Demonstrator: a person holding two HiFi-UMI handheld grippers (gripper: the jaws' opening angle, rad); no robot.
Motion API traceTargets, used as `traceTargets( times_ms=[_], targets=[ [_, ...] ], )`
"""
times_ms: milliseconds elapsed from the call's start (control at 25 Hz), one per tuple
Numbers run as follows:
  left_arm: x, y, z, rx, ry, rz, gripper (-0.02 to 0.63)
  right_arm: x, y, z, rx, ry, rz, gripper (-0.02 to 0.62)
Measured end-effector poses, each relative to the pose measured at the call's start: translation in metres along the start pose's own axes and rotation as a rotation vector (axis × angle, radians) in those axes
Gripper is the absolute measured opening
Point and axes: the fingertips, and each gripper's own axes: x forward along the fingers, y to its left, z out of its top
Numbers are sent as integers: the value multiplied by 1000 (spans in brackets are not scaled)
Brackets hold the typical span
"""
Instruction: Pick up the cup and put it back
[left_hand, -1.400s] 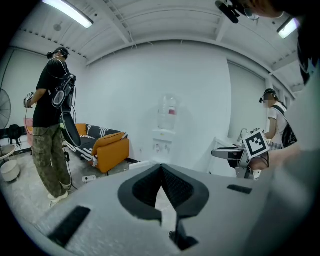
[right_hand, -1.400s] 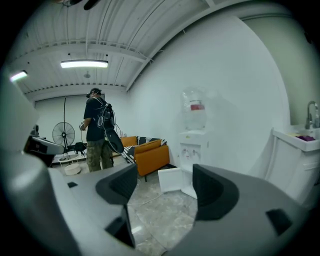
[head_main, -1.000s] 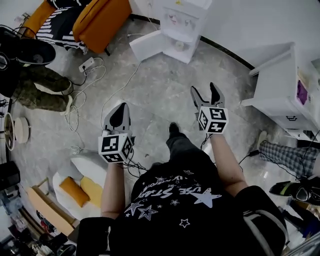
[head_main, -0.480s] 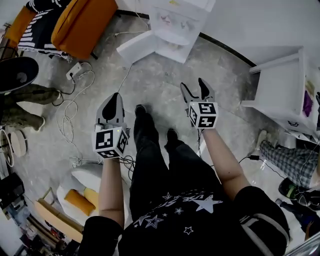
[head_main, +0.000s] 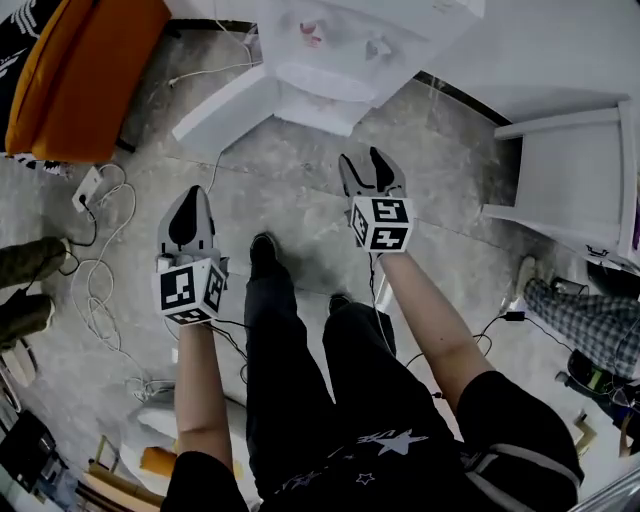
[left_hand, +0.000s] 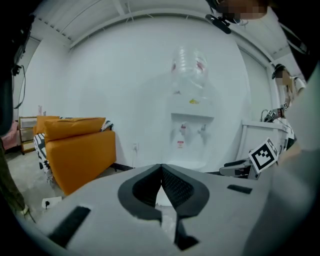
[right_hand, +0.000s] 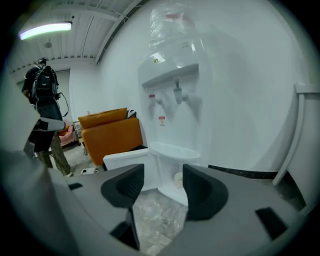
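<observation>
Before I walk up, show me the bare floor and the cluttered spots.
Bare marble floor runs ahead up to the water dispenser and rightward to the white cabinet. Crowded: the left side, where cables and a power strip lie near the orange sofa, and the lower right, with another cable and someone's legs.

My right gripper (head_main: 367, 168), jaws closing with nothing between them, is pale grey with black pads, and my left gripper (head_main: 187, 203) has the same colours. Each carries a cube (head_main: 381, 222) of black-and-white square markers. Ahead of both, the water dispenser (head_main: 340, 50) is white, with a red tap and a small red label. On its lower shelf, ahead of my right gripper, the cup (right_hand: 178, 180) looks cream. Left of my left gripper the sofa (head_main: 80, 75) is orange. Beneath both, the floor (head_main: 290, 170) is marbled grey.
</observation>
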Motion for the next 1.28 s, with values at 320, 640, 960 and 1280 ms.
traceTargets(
  times_ms=[320, 640, 960, 1280],
  targets=[
    [108, 59, -115, 138, -9, -28, 9, 162, -19, -94, -18, -30, -61, 204],
    [166, 107, -201, 203, -84, -2, 9, 295, -61, -171, -5, -35, -149, 204],
    [175, 138, -232, 186, -137, 49, 9, 366, -89, -209, 16, -22, -201, 202],
    [171, 153, -238, 133, -143, 80, 9, 384, -103, -219, -73, 83, -299, 160]
  ],
)
